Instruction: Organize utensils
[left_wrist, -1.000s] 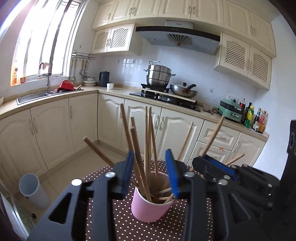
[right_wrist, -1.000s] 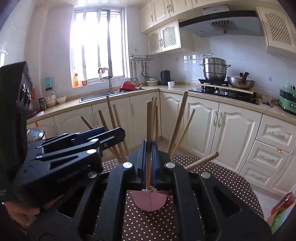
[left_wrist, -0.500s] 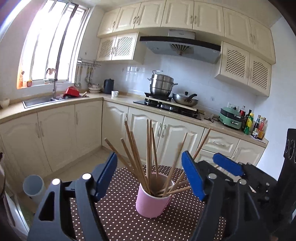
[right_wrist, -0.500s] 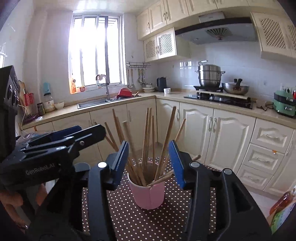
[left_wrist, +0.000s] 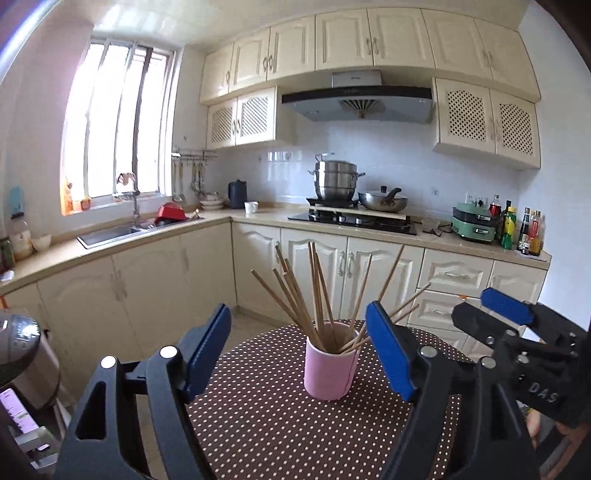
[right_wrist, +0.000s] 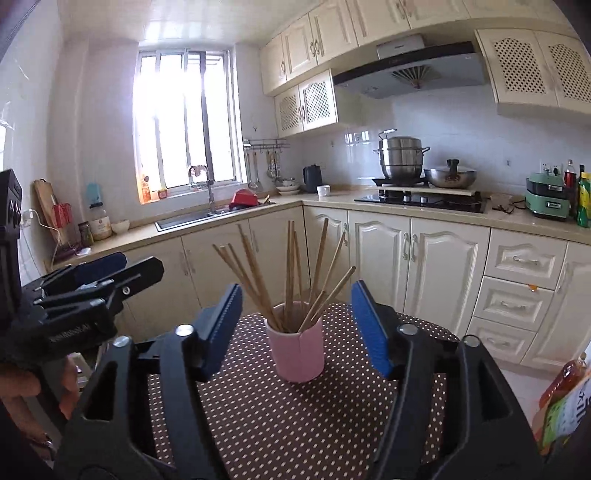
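Observation:
A pink cup (left_wrist: 330, 369) (right_wrist: 295, 354) stands on the brown polka-dot tablecloth (left_wrist: 277, 424) (right_wrist: 295, 424), with several wooden chopsticks (left_wrist: 314, 288) (right_wrist: 290, 266) fanning out of it. My left gripper (left_wrist: 297, 308) hangs in front of the cup, short of it; its jaws are opening and nothing is between them. My right gripper (right_wrist: 297, 288) faces the same cup from the other side, also held back from it, jaws opening and empty. Each gripper shows at the edge of the other's view, the right gripper (left_wrist: 509, 306) and the left gripper (right_wrist: 110, 273).
Cream cabinets and a counter run behind the table, with a sink (left_wrist: 107, 234) on the left and a stove with pots (left_wrist: 351, 218) in the middle. A grey bin (left_wrist: 22, 354) stands at the left. A bottle (right_wrist: 561, 384) sits at the right edge.
The right gripper let go of a chopstick, which now stands in the cup. Both grippers opened wide and drew back from the cup, which looks smaller and farther away.

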